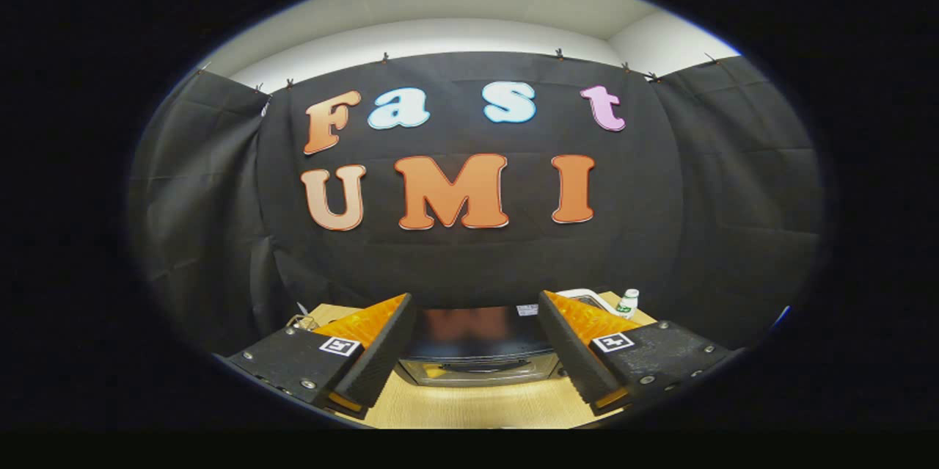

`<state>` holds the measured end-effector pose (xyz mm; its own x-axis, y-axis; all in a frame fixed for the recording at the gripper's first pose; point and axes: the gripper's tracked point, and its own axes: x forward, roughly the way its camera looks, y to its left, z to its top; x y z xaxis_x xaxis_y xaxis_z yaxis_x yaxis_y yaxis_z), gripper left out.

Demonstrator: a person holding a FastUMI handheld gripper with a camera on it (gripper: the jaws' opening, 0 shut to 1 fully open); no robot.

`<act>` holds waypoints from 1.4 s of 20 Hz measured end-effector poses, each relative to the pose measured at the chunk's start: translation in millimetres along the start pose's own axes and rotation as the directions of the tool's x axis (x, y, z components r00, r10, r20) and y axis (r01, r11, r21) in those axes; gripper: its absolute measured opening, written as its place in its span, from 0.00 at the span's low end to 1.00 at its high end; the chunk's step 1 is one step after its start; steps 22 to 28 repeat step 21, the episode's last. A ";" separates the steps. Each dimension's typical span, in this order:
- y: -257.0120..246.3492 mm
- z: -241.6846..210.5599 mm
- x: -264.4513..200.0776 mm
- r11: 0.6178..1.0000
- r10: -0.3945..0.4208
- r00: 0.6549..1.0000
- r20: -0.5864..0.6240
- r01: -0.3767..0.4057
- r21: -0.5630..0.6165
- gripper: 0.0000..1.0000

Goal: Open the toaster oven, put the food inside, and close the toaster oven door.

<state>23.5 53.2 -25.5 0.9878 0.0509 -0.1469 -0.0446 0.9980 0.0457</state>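
Observation:
The toaster oven [477, 351] stands on a light wooden table [477, 406], seen from above and in front. Its glossy black top reflects the wall and its metal front with a handle bar faces me. My gripper [477, 344] is open, held above the table with a finger on each side of the oven, touching nothing. The oven door looks closed. A white object [583, 296] lies just beyond the right finger, mostly hidden behind it.
A small white bottle with a green label [628, 303] stands at the table's back right. Some thin wire or cord [299, 321] lies at the back left near the left finger. Black cloth walls close in the table on three sides.

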 end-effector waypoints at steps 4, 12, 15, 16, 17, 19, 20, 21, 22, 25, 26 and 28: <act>-3.3 0.7 -3.6 1.000 -0.009 1.000 0.001 0.009 0.005 0.99; -1.4 -0.3 -2.6 1.000 -0.009 1.000 0.001 0.009 -0.005 0.99; -0.9 -0.6 -2.4 1.000 -0.007 1.000 -0.001 0.007 0.000 0.99; -0.3 0.3 -1.0 1.000 -0.005 1.000 0.000 0.005 0.002 0.99; -0.4 1.3 1.3 1.000 -0.005 1.000 0.001 0.005 0.002 0.99; -0.7 3.6 1.2 1.000 -0.006 1.000 0.006 0.006 0.000 0.99; -0.9 5.0 1.7 1.000 -0.006 1.000 0.008 0.006 0.000 0.99; -1.0 6.3 2.3 1.000 -0.007 1.000 0.011 0.007 0.001 0.99; -1.0 6.3 2.3 1.000 -0.007 1.000 0.011 0.007 0.001 0.99; -1.0 6.3 2.3 1.000 -0.007 1.000 0.011 0.007 0.001 0.99; -1.0 6.3 2.3 1.000 -0.007 1.000 0.011 0.007 0.001 0.99; -1.0 6.3 2.3 1.000 -0.007 1.000 0.011 0.007 0.001 0.99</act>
